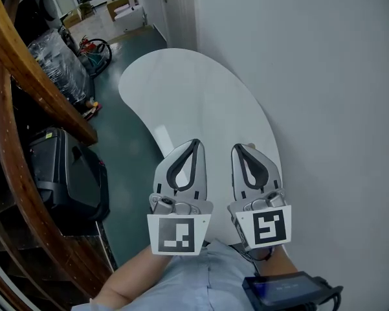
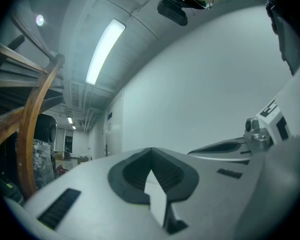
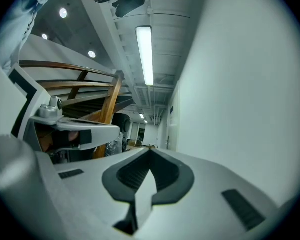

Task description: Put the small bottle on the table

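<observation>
- Two grippers are held side by side, low over the near end of the table (image 1: 181, 89), pointing forward and away from the body. This is judged a waiting or resting pose, since nothing is reached for.
- The left gripper (image 1: 194, 142) has its fingers brought fully together, tip against tip, with nothing between them.
- The right gripper (image 1: 241, 148) is likewise closed tight and empty. Only bare air and the room are seen past its tips.
- No small bottle can be found in any view. It is neither on the table nor in either gripper, so the task is judged not to be under way.
- Each gripper is made of smooth pale grey plastic. Its fingers taper to a point around ribbed dark pads (image 2: 132, 176), and a cube with a black-and-white square marker (image 1: 179, 234) is carried at the rear.
- The table is glossy white, kidney-shaped and bare, and is set against a plain white wall (image 1: 311, 76).
- A curved wooden handrail (image 1: 26, 70) and a black case (image 1: 65, 173) are seen at the left, above a dark green floor (image 1: 126, 141).
</observation>
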Motion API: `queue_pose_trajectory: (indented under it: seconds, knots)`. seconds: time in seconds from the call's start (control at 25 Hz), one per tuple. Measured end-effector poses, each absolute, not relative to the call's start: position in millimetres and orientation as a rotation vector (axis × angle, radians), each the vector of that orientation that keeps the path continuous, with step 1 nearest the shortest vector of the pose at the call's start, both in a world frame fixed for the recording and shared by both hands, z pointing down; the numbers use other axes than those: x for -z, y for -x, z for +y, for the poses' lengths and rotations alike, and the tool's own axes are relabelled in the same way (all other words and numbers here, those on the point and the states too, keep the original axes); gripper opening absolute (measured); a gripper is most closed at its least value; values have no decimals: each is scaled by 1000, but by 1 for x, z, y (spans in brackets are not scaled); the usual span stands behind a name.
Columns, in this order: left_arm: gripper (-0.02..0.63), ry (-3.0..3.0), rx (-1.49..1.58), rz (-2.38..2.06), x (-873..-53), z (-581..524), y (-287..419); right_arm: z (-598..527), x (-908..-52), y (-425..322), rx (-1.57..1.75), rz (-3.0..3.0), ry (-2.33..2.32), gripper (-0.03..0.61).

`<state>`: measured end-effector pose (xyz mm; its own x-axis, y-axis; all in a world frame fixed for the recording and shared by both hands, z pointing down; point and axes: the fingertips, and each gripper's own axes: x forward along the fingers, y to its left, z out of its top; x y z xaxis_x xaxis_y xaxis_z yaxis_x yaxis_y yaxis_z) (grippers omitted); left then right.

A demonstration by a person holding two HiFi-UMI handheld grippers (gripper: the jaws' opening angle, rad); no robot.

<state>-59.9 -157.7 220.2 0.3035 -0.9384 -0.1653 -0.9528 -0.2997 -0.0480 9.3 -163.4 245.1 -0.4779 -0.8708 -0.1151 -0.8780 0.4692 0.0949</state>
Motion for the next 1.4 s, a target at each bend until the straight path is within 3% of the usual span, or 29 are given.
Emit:
queue_pose_trajectory:
  seconds: [1.4]
  knots:
    - [-2,2428,-172,1617,-206,-151,63,-162,-215,4,-330,2542,1607,0]
